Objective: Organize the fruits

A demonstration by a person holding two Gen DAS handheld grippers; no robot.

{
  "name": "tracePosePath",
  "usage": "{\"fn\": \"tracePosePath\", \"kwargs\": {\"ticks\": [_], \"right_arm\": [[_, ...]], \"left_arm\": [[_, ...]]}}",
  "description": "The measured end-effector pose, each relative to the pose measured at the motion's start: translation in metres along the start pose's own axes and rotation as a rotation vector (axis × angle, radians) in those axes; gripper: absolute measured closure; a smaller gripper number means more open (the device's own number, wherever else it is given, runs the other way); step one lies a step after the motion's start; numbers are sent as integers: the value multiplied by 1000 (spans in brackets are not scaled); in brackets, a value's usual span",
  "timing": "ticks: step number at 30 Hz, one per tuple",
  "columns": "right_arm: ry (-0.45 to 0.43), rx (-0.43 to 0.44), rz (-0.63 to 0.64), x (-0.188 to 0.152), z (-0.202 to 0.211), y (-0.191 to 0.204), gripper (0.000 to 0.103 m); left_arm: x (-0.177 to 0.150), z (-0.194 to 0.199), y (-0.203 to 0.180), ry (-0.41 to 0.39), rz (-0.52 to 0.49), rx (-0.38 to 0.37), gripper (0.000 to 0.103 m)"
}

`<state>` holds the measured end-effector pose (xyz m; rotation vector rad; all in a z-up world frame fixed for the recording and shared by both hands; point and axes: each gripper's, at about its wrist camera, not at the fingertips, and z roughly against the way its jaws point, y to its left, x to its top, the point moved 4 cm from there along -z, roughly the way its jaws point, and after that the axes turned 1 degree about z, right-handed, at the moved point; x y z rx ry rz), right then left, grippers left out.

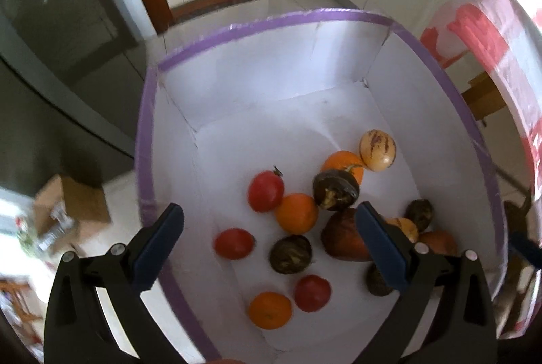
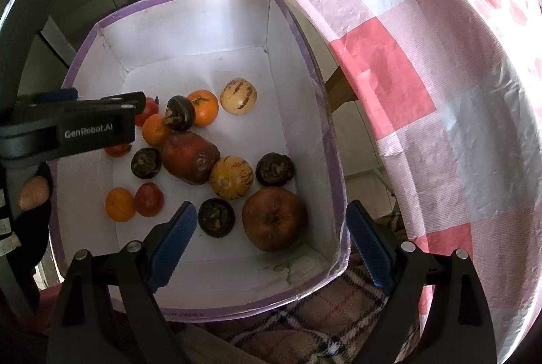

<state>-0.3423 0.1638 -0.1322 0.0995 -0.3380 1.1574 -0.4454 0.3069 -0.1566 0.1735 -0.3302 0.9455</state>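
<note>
Down in the white box (image 2: 305, 113) all the fruits sit loose, and both my left hand-held gripper (image 1: 269, 228) and right hand-held gripper (image 2: 271, 228) hang wide, empty. Worry: the big pomegranate (image 2: 273, 219) hugs the wall, so a finger could jam there and shove the mangosteen (image 2: 216, 217).

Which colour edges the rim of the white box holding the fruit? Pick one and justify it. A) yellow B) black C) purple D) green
C: in the right wrist view, purple tape runs all along the top edge of the white box, around the fruit such as the striped yellow fruit lying on its floor.
</note>
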Motion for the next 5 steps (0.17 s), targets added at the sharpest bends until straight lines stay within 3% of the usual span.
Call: {"fn": "tracePosePath", "kwargs": {"ticks": [5], "right_arm": [[-16,6,11,1,7,2,16]], "left_arm": [[5,10,-2,-30,-27,36,2]]}}
